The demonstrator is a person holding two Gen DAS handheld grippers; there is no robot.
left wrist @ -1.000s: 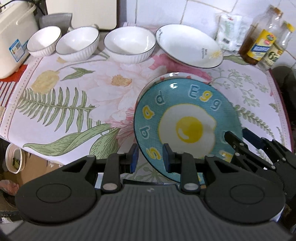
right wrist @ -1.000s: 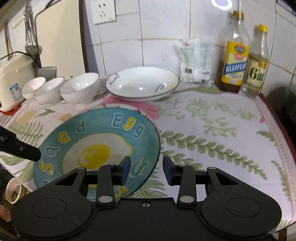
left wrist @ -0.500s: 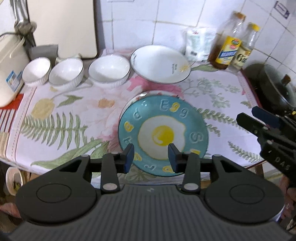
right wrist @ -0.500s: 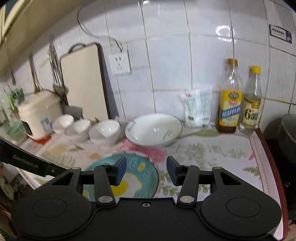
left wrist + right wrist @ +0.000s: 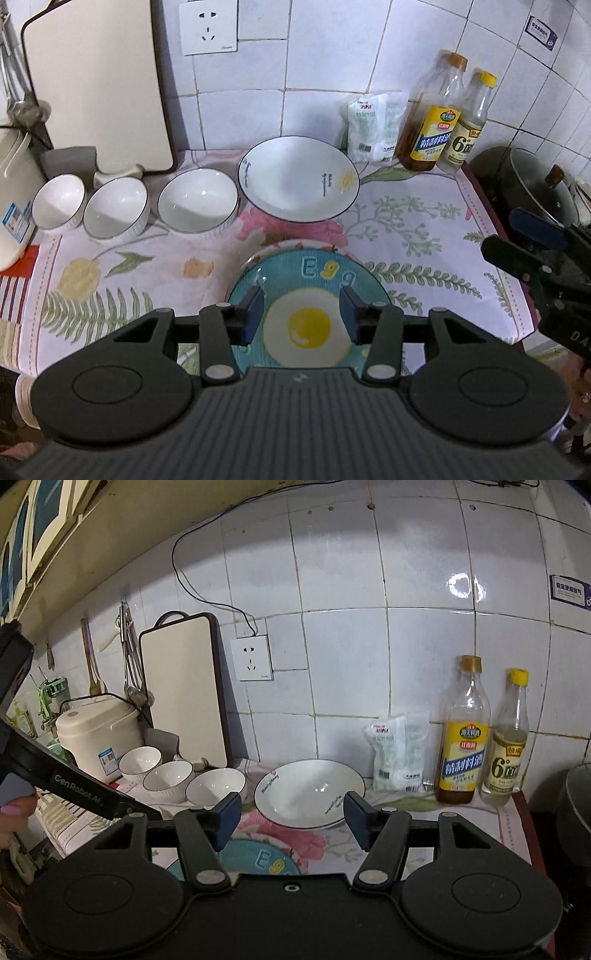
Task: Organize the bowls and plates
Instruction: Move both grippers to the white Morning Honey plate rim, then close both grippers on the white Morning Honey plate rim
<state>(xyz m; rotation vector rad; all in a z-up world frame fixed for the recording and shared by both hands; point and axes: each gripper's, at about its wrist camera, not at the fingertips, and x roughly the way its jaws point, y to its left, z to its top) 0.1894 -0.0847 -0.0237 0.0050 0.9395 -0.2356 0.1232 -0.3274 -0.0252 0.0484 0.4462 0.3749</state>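
Both my tongs wide, holding nothing: left gripper [image 5: 302, 310], right gripper [image 5: 291, 821]. Egg plate [image 5: 308, 314] stacked on another plate, near counter's front edge. Three bowls [image 5: 197, 199] and deep plate [image 5: 299, 177] lined along back. Risk, my guess: careless grab nudges stack off edge.

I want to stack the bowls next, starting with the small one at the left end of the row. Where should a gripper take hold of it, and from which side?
Grip the rim of the smallest white bowl, one finger inside and one outside, coming from above and the front. Its ribbed wall is too wide and curved to span, the rice cooker crowds its left and the medium bowl its right. The left gripper, jaws open, is likely nearer.
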